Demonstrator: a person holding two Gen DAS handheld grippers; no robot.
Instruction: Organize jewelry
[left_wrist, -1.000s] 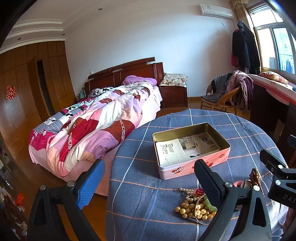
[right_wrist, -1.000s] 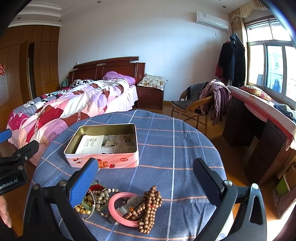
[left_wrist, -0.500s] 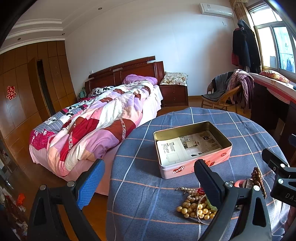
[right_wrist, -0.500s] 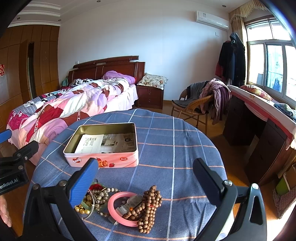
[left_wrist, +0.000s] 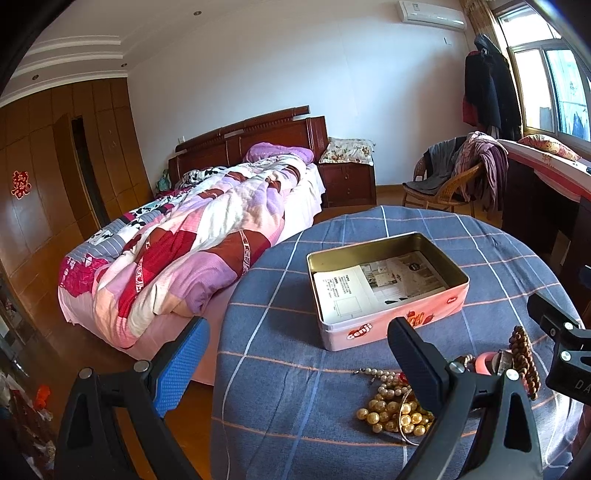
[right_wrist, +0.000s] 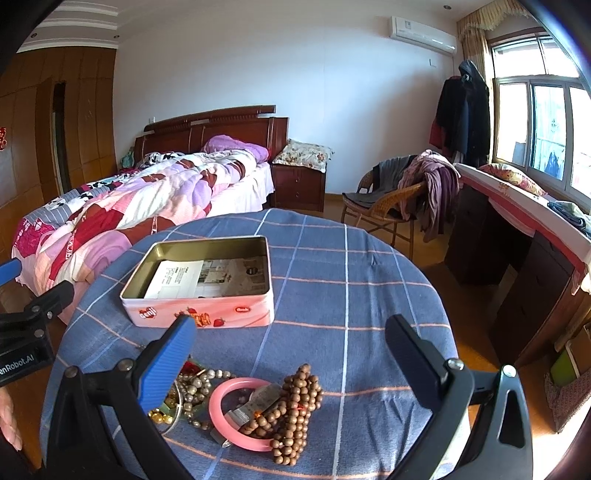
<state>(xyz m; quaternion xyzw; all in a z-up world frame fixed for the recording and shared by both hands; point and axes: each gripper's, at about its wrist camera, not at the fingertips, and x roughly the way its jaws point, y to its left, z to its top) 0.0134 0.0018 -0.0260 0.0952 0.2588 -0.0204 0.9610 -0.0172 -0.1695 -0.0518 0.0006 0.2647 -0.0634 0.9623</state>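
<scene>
Round table (right_wrist: 369, 280) with blue checked cloth, in a bedroom. On the cloth, an open pink tin (right_wrist: 201, 317), lid off, with printed paper (right_wrist: 207, 273) flat on its bottom; nothing else inside.

Nearer the cameras than the tin, apart from it, a small heap of jewelry:
- pink bangle (right_wrist: 221, 424), flat on the cloth;
- brown wooden bead string (right_wrist: 295, 406), bunched up, lying over the right part of the bangle and touching it;
- pale pearl strand (right_wrist: 199, 384) just left of the bangle;
- gold bead strand (left_wrist: 388, 417), at the left end of the heap, with a thin metal ring beside it;
- something small and red among the pearls, too hidden to tell more.

Left gripper (left_wrist: 295, 363) spread wide, nothing between its fingers. Blue-padded finger (left_wrist: 181, 365) out over the floor past the table edge, black finger (left_wrist: 413, 362) above the gold beads and pearls, hiding part of them. Whether touching the beads, cannot tell.

Right gripper (right_wrist: 291, 350) also spread wide and holding nothing. Blue-padded finger (right_wrist: 166, 358) over the left part of the heap, black finger (right_wrist: 413, 358) over bare cloth to the right; bangle and wooden beads between the two, below the tips, not pinched.

Behind the table, a bed (left_wrist: 192, 236) with patchwork quilt and a wicker chair (right_wrist: 384, 210) with clothes thrown over it.
</scene>
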